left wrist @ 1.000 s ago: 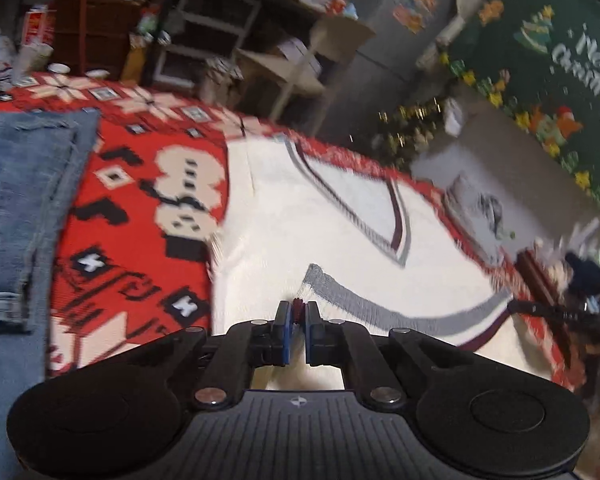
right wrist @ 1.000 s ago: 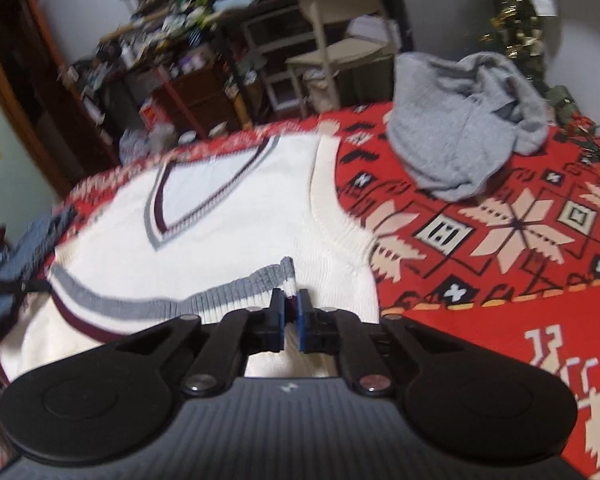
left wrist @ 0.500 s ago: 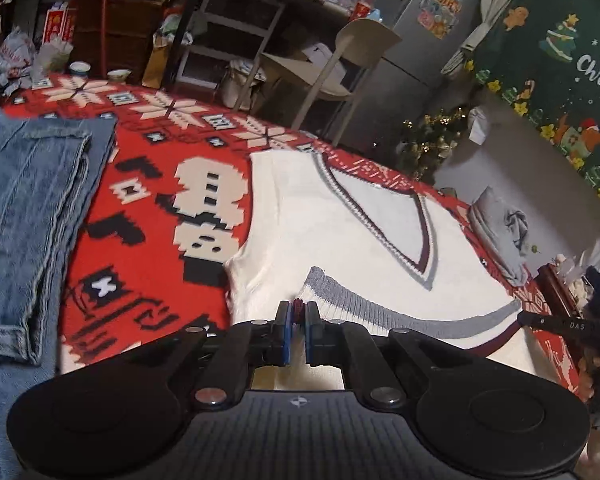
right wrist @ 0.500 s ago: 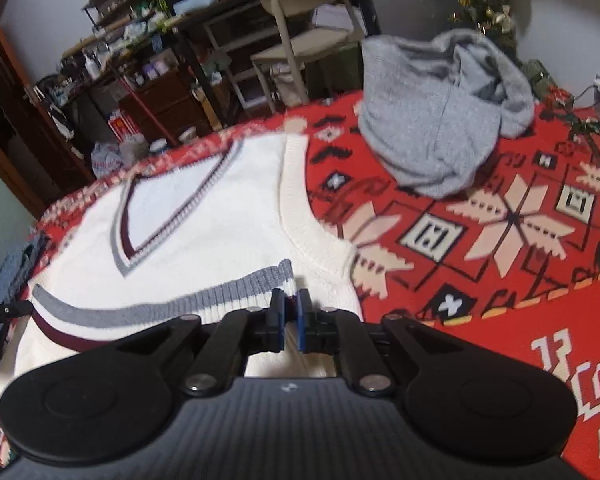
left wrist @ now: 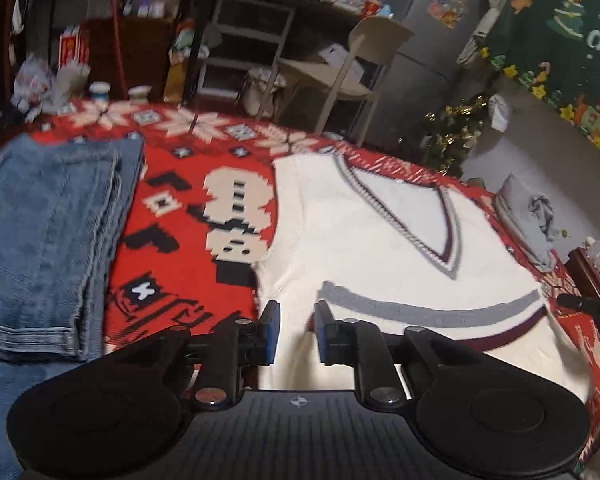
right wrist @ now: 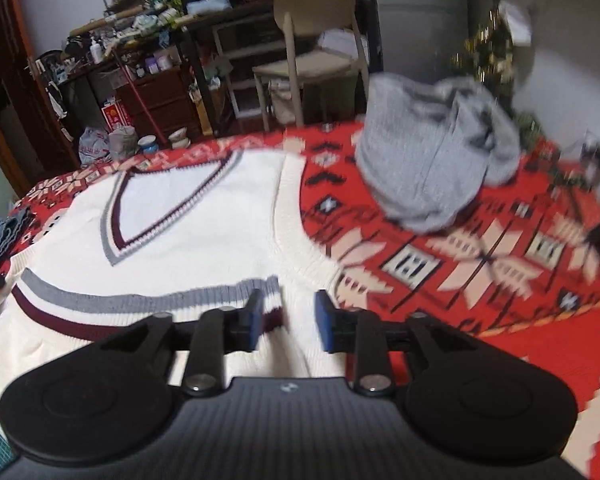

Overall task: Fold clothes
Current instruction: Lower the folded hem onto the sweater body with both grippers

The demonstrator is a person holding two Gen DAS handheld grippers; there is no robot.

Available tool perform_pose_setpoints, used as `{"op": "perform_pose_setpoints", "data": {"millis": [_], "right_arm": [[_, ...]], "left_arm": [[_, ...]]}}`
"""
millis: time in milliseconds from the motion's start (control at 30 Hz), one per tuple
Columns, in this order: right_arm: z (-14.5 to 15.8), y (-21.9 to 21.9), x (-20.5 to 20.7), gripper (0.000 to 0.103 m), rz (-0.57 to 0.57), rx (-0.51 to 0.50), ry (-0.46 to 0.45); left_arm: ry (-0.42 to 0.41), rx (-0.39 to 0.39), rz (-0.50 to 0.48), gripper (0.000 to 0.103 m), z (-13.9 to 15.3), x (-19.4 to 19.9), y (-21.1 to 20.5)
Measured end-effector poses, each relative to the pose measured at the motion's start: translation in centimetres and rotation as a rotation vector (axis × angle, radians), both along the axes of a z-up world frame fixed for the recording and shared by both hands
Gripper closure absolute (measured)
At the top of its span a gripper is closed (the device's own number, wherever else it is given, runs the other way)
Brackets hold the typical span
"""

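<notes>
Only readable writing is on the green Christmas hanging (left wrist: 572, 32) at the far right of the left view, cut off at "Chr". Two small bowls (right wrist: 179, 139) sit on the floor past the red patterned blanket (left wrist: 236, 208); can't tell what's in them.

The white V-neck sweater vest (left wrist: 380, 248) lies flat on the blanket, its striped hem folded up over the body. Left tongs (left wrist: 295, 334) are opening, pads off the cloth, with the hem corner in the gap. Right tongs (right wrist: 288, 325) are opening too, striped hem edge loose between them.

Folded jeans (left wrist: 48, 240) lie left of the vest with a strip of bare blanket between. A crumpled grey sweater (right wrist: 432, 168) sits off to the right, well apart.
</notes>
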State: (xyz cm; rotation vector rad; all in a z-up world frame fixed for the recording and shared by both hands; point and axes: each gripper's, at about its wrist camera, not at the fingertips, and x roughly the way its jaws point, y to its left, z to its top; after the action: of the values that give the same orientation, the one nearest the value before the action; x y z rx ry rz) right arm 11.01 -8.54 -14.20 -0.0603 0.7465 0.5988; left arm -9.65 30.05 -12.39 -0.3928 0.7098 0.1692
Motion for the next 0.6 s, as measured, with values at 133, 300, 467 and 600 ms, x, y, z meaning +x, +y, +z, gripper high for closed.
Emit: {"op": "perform_pose_setpoints", "data": {"millis": [133,300,467,600], "right_arm": [[1.9,-0.6,-2.4,0.045,0.022,0.005,-0.033],[2.0,-2.6,-5.9,0.044,-0.037,0.048,0.014],[0.4,-5.1,-8.3,0.048,-0.081,0.064,0.070],[-0.3,-7.0,-8.8,0.066,-0.131,0.101,0.125]], "left_arm": [[0.013,0.014,-0.028,0.079,0.3,-2.2,-1.4],[0.049,-0.038,-0.021,0.079,-1.1,-5.3,-2.8],[0.056,-0.083,-0.014,0.082,-2.1,-7.4,-3.4],[0.065,-0.079,-0.017,0.084,-1.8,-7.9,-3.4]]}}
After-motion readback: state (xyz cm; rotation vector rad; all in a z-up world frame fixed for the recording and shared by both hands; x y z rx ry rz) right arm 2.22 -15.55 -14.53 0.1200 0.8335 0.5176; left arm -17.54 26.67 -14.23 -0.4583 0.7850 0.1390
